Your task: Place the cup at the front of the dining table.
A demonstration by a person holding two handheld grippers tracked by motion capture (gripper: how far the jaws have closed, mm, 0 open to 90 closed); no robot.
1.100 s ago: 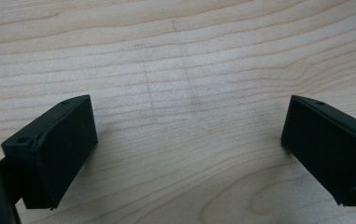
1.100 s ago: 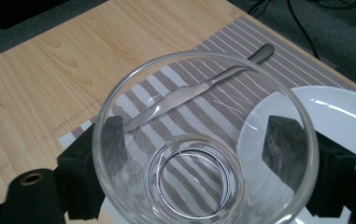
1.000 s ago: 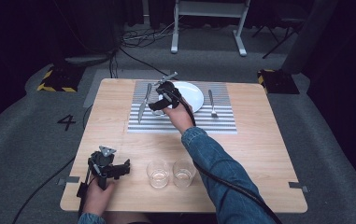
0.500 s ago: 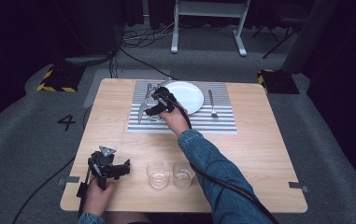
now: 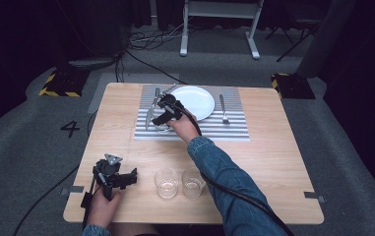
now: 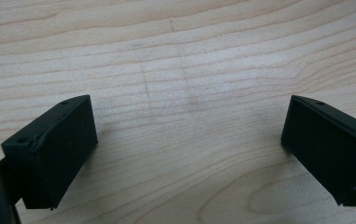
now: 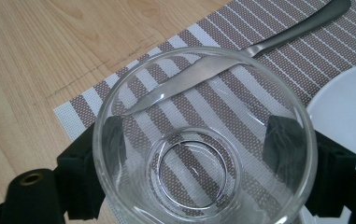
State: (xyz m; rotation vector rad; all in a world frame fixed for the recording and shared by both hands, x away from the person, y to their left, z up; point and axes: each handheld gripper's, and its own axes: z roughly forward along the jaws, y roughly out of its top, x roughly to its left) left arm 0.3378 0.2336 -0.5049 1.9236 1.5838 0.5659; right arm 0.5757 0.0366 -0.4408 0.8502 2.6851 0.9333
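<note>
Placing: I have a clear glass [image 7: 203, 140] carried in the right gripper [image 5: 164, 112] over the near-left part of the striped placemat [image 5: 234, 127], and I judge this to be the set-down step of laying a place setting.
Right jaws: clamped on the glass, one black jaw on each side of its wall, as the right gripper view shows through the glass.
Glass position: upright, mouth toward the camera, above the mat just beside the knife [image 7: 278, 39] and left of the white plate [image 5: 197, 101]; I cannot tell whether its base touches the mat yet.
Left gripper [image 5: 113, 176]: resting low near the table's front-left corner, jaws wide apart over bare wood [image 6: 175, 70], holding nothing.
Waiting: two more glasses [image 5: 167, 183] [image 5: 193, 181] stand side by side at the front edge of the table.
Other cutlery: a fork [image 5: 223, 109] lies on the mat right of the plate.
Next move: I would lower until the base sits flat, clear of the knife blade and plate rim, then part the jaws and back away without tipping the glass.
</note>
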